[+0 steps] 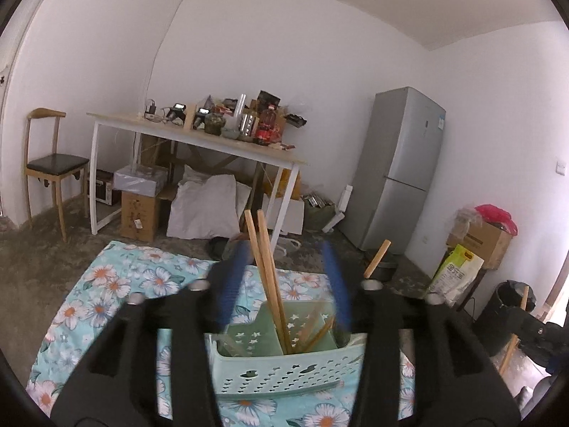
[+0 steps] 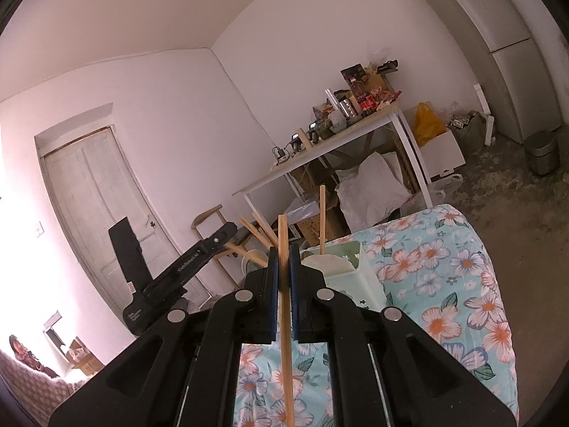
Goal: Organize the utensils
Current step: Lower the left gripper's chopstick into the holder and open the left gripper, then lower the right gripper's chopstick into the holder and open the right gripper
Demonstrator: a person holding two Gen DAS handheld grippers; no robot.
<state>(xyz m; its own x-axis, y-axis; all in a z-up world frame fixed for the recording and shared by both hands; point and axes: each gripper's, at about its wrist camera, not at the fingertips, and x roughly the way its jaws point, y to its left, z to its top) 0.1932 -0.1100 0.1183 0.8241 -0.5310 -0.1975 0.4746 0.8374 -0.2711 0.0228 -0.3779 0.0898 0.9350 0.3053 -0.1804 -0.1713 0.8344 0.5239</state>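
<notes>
Left wrist view: left tongs point(image 1: 286, 277) are standing apart, blue pads point(image 1: 233, 284) clear of anything, nothing gripped. A pair of wooden chopsticks point(image 1: 268, 277) is leaning upright between the pads, touching neither, lower ends sitting inside the green utensil holder point(image 1: 284, 366), which is a perforated plastic basket with star cutouts. More chopsticks point(image 1: 320, 332) are lying tilted inside it, partly hidden. The holder is sitting on the floral cloth point(image 1: 117, 284) covering the bench. Another wooden stick point(image 1: 377, 259) is poking up at right, beside the right finger. Far behind: cluttered white table point(image 1: 199, 135), wooden chair point(image 1: 49, 167), grey fridge point(image 1: 402, 174).

Right wrist view: right tongs point(image 2: 283, 270) are clamping narrow on a single wooden chopstick point(image 2: 284, 302), which is running upright through the pads, top end above them, bottom end over the floral cloth point(image 2: 462, 302). Just ahead, the green utensil holder point(image 2: 346, 270) is sitting on the cloth, one chopstick point(image 2: 322, 213) standing up from it. The left tongs point(image 2: 199, 252) are showing at left, with the chopstick pair point(image 2: 254, 235) near their tip. White door point(image 2: 96, 195) is behind.
</notes>
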